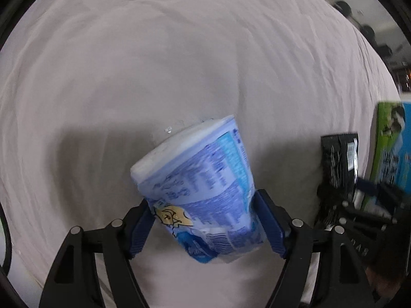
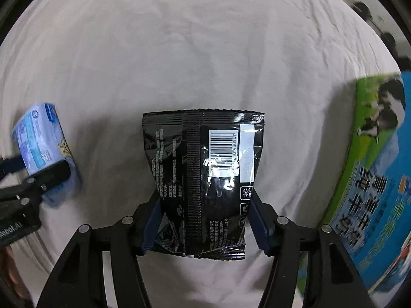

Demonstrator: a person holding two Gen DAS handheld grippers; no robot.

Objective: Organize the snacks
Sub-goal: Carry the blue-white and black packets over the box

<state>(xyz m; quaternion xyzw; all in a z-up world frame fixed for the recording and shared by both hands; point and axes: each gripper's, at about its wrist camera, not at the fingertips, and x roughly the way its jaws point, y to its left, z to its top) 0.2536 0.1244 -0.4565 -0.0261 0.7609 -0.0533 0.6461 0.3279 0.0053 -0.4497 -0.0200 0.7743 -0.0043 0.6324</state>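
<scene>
Crinkly black foil, light and slippery: my right gripper [image 2: 205, 220] pinches the pouch [image 2: 203, 179] low at both edges, barcode side up, above the white sheet [image 2: 179, 51]. My left gripper [image 1: 205, 225] clamps a soft blue-and-white pack [image 1: 203, 187] near its base, dented, likely crushable. A green-blue box [image 2: 372, 179] stands just right.

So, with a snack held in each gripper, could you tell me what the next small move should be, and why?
Probably carry the black snack bag in the right gripper toward the green-and-blue box at its right; both snacks, including the blue cup in the left gripper, appear gripped above the white cloth.
</scene>
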